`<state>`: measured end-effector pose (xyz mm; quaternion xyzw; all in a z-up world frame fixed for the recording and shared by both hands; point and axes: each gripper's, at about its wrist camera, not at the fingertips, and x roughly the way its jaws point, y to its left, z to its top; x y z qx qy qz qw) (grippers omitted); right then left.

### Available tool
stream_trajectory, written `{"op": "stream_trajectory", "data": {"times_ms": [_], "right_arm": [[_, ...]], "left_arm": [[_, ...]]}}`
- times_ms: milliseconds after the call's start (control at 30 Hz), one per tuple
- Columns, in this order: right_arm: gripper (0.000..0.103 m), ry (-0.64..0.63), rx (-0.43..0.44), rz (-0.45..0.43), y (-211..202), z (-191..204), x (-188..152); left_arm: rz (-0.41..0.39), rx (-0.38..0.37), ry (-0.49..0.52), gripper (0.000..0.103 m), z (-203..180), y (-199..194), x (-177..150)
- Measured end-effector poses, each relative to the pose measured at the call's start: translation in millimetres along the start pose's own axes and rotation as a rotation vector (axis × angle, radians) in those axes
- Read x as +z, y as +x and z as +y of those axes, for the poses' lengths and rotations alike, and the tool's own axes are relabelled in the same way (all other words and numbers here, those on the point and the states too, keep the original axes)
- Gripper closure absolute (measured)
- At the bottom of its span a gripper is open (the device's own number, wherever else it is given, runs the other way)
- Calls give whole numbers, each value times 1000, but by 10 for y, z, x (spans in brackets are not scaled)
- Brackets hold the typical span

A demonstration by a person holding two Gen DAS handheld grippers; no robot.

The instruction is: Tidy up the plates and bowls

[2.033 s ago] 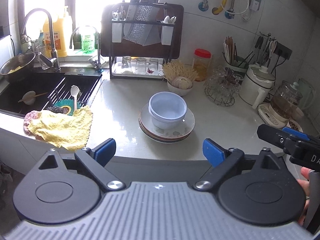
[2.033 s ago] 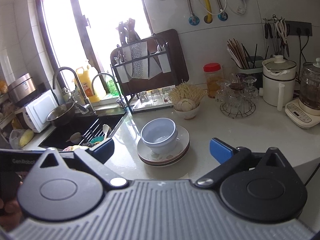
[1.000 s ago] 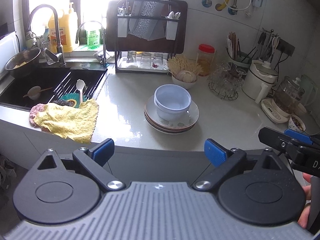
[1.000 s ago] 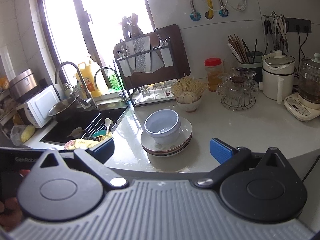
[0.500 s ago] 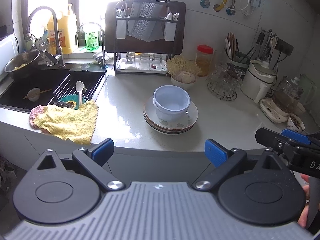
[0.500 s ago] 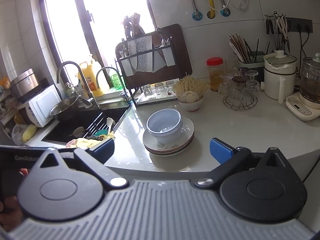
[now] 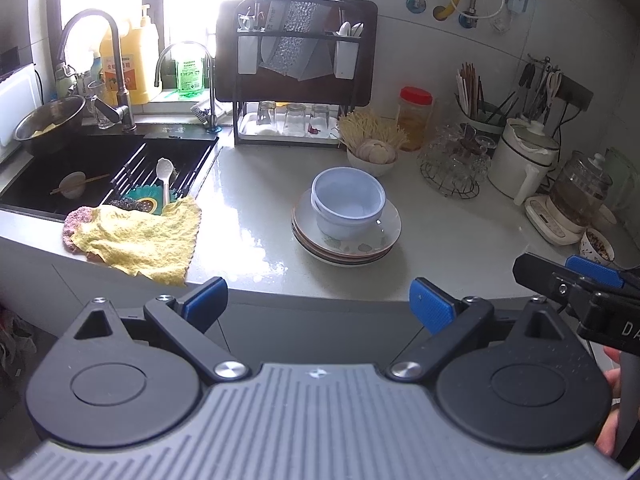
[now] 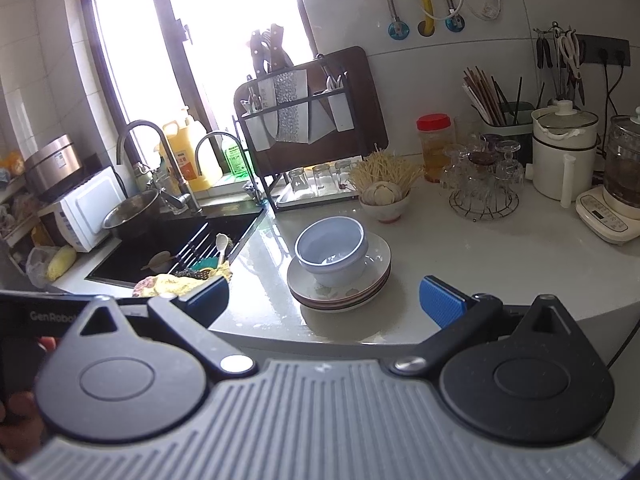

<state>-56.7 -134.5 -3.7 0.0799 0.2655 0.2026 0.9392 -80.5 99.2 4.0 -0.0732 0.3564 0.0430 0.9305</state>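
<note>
1. I hold my left tool [image 7: 318, 298] low in the frame, short of the bench [image 7: 460, 240] edge, with its blue pads wide apart and nothing between them.
2. My right tool [image 8: 324, 298] sits the same way at the bottom of its view, spread wide and empty; in the left view it shows at the right edge.
3. The plates [image 7: 346, 236] lie in one neat stack on the bench, middle of the frame, just right of centre in the left view.
4. The pale blue bowls [image 7: 347, 202] are nested together and stand on top of that stack, slightly toward its back left.
5. A small bowl [image 7: 74, 185] with chopsticks lies in the sink [image 7: 100, 168] at the left of the frame, well apart from the stack; a spoon rests on the sink rack beside it.
6. Judging progress: plates and bowls on the bench are already gathered into one pile. That fits a finished stacking, or a pile waiting to go elsewhere; I cannot tell which from here.
7. If anything is left, I would guess the sink bowl, though it may not belong to the job.
</note>
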Motion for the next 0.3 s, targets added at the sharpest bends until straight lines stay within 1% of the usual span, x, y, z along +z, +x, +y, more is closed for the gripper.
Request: {"op": "stream_trajectory", "data": {"times_ms": [300], "right_arm": [[0, 16, -13, 17, 50, -51, -9]], "left_arm": [[19, 2, 5, 3, 3, 62, -13]]}}
